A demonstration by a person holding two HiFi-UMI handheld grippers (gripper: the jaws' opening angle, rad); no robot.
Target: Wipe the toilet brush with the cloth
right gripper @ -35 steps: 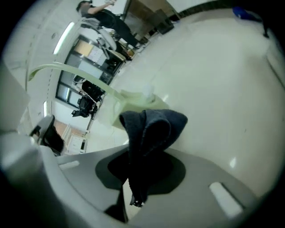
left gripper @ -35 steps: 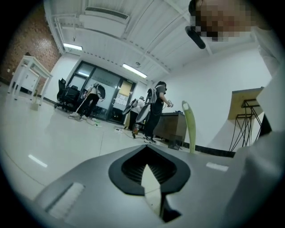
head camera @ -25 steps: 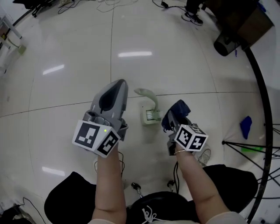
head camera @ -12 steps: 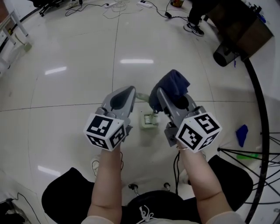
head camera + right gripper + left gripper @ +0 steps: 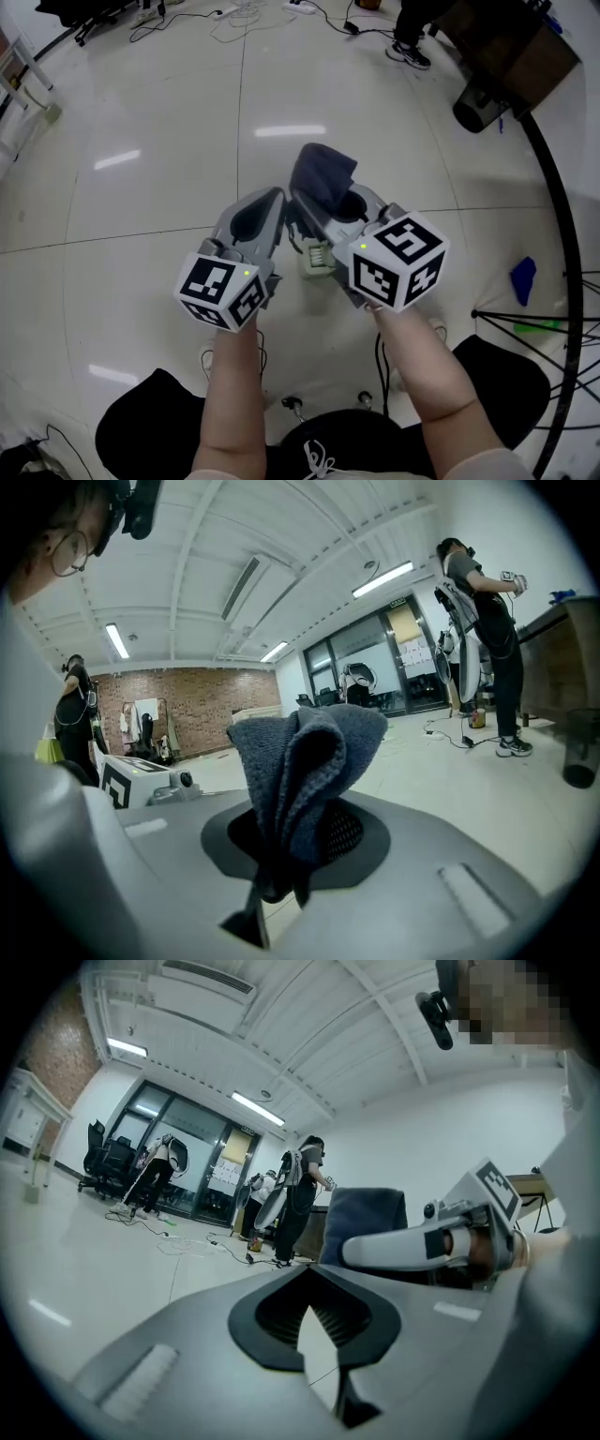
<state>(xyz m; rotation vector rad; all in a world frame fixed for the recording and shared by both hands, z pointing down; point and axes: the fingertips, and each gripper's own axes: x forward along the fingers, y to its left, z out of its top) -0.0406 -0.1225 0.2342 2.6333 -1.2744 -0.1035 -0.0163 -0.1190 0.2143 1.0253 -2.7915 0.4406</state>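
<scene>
In the head view my right gripper is shut on a dark blue cloth, which bunches up above its jaws. My left gripper is close beside it on the left, jaws together and holding nothing. The pale green toilet brush lies on the floor tiles below, and only a small part shows between the two grippers. In the right gripper view the cloth stands folded upright, pinched at its lower end. In the left gripper view the cloth and the right gripper show just to the right.
A blue object lies on the floor at right, next to black stand legs. A dark box and cylinder stand at the top right. Cables run along the far floor. People stand in the distance.
The right gripper has lifted the cloth from beside the brush and moved it up and left, close to the left gripper. The brush is now largely hidden behind both grippers.
</scene>
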